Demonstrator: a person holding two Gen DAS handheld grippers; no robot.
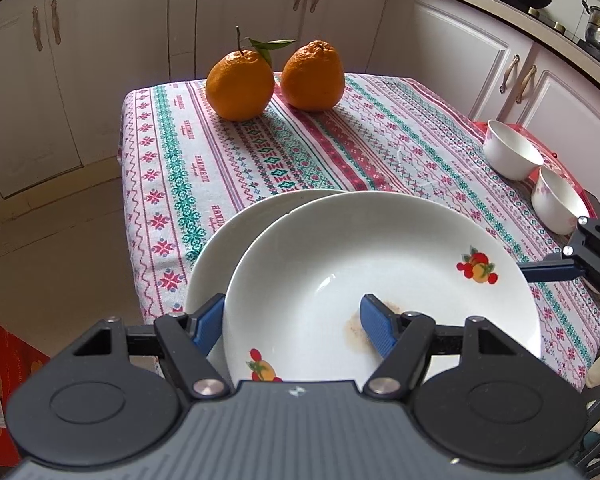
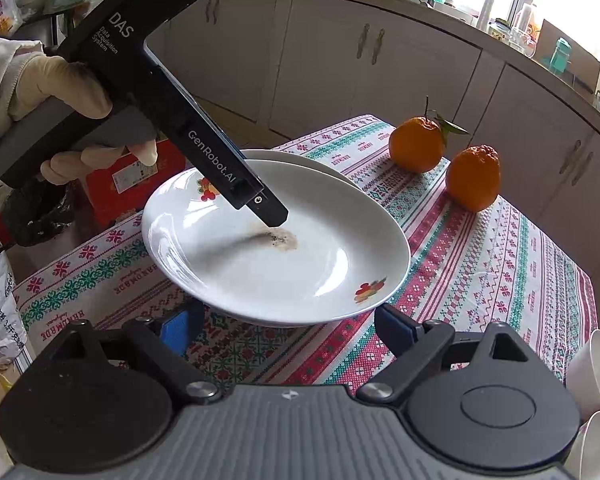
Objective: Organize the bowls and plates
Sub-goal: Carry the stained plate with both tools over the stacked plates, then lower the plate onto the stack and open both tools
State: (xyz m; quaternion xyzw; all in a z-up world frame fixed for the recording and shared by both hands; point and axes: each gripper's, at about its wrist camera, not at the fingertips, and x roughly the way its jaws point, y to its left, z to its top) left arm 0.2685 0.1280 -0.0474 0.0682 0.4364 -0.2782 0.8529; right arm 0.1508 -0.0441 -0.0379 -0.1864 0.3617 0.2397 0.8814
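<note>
- We see a patterned tablecloth (image 1: pixel 380 136) on a small table, with white kitchen cabinets (image 1: pixel 100 40) behind.
- Two oranges (image 2: pixel 444 160) stand at the far end; two white bowls (image 1: pixel 532 176) sit at the right edge.
- Our left gripper (image 1: pixel 292 322) is clamped on the fruit-printed plate (image 2: pixel 284 240), lifted and tilted over a second plate (image 1: pixel 236 232).
- It carries a brown smear.
- Our right gripper (image 2: pixel 288 326) hangs with fingers apart near the plate's rim.
</note>
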